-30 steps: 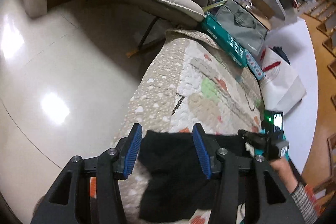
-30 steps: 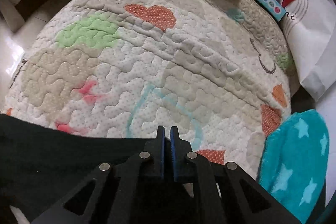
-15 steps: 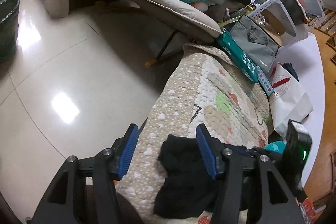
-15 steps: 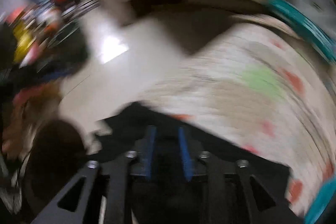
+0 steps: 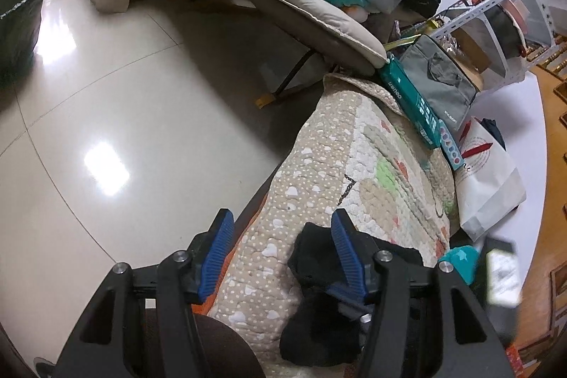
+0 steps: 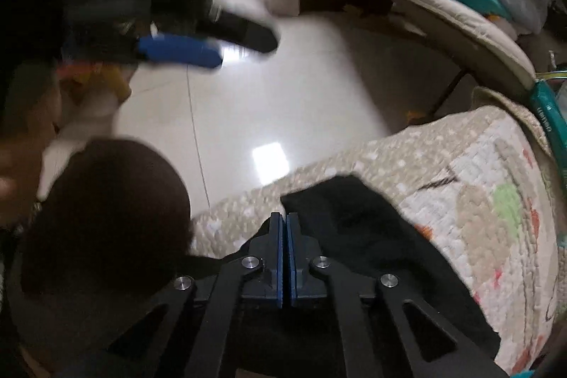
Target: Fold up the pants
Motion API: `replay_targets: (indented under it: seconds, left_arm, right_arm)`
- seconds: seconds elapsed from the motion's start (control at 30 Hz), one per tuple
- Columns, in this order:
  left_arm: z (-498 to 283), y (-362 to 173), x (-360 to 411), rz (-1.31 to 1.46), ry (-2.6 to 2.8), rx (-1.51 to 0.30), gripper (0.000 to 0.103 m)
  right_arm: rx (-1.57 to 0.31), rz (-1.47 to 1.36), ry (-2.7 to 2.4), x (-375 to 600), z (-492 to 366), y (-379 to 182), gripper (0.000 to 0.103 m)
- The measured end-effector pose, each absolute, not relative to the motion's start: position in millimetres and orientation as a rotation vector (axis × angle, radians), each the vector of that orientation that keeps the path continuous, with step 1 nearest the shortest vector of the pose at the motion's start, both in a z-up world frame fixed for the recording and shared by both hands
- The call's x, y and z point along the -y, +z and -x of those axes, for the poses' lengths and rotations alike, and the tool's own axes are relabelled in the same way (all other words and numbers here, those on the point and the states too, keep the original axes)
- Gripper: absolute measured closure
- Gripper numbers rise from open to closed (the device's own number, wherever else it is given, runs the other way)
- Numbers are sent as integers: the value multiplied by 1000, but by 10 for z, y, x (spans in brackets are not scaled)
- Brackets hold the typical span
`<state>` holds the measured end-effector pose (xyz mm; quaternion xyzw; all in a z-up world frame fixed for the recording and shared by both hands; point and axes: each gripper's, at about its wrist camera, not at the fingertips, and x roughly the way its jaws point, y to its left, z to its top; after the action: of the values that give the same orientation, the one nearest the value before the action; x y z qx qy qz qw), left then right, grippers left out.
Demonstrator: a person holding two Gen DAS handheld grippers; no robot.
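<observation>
The black pants (image 5: 319,317) lie bunched on a quilted patterned cover (image 5: 319,186) near its front edge. My left gripper (image 5: 281,241) is open and empty, raised above the cover's left side, its right finger over the pants. My right gripper (image 6: 284,229) has its blue pads closed together over the black pants (image 6: 358,222). It seems to pinch the cloth, whose edge hangs just ahead of the tips. In the right wrist view the left gripper (image 6: 180,50) shows blurred at upper left.
Glossy tiled floor (image 5: 124,116) lies left of the cover. A grey lounge chair (image 5: 304,9) piled with bags stands behind. A green box (image 5: 407,101), grey bag (image 5: 443,84) and white paper bag (image 5: 485,179) sit at the far right. A dark round head-like shape (image 6: 106,215) is at left.
The left gripper rose and drew back, still open. The right gripper swung left with the pants, dragging the black cloth over toward the cover's left edge; its pads went from slightly apart to closed.
</observation>
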<state>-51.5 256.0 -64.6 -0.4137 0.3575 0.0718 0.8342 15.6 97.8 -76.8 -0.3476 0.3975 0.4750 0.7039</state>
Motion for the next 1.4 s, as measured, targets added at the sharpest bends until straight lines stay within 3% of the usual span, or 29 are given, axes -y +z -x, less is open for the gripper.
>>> replay_targets:
  seconds: [0.2,0.4,0.47,0.5,0.53,0.57,0.87,0.9,0.93,1.0,1.07,1.1,1.2,1.4]
  left_arm:
    - [508,-689,-2596,901,143,-759,46]
    - [463,-717,-2553,868,118,-802,46]
    - [430,-751,-2515,836,109,-833,46]
    - [412,-780,-2501,828,109,-850,46]
    - [390,-812,-2484,827,100,-869,46]
    - [358,-841,-2454,827,74,-890,46]
    - [-100,-1087,-1434,424,-83,-1223,46]
    - [-122,-1134,-1357,402,-89,-1244,51]
    - [-144,-1172,-1299,389,-103,-1264,69]
    - [-141,-1208,-1266,386,-103,-1272,78]
    - [-99,-1171,-1267,392,-107,-1251,84]
    - [-67,-1134,-1284,401,-104,-1237,86]
    - [-9,-1011,-1311,400,-92,-1194,90]
    - [-64,-682,-1480,452,-77,-1099,91]
  right_arm:
    - [-878,680,989,-1219,-546,-597,103]
    - [-1001,639,1008,-1273,-814,-714,99]
    - [-1001,644,1039,-1114,-751,-661,81]
    - [-988,661,1042,-1038,-716,-648,58]
    - [-974,687,1040,-958,-692,-649,44]
    - [-961,717,1025,-851,-649,-640,44]
    - [-959,733,921,-313,-748,-754,44]
    - [-950,752,928,-304,-740,-782,44]
    - [-948,764,935,-309,-719,-824,48]
    - [-964,778,965,-333,-661,-921,57]
    - [-987,797,982,-364,-594,-1009,78]
    - [-994,803,983,-374,-577,-1038,97]
    - [-975,764,980,-353,-550,-1001,102]
    - [-905,682,952,-268,-594,-690,102]
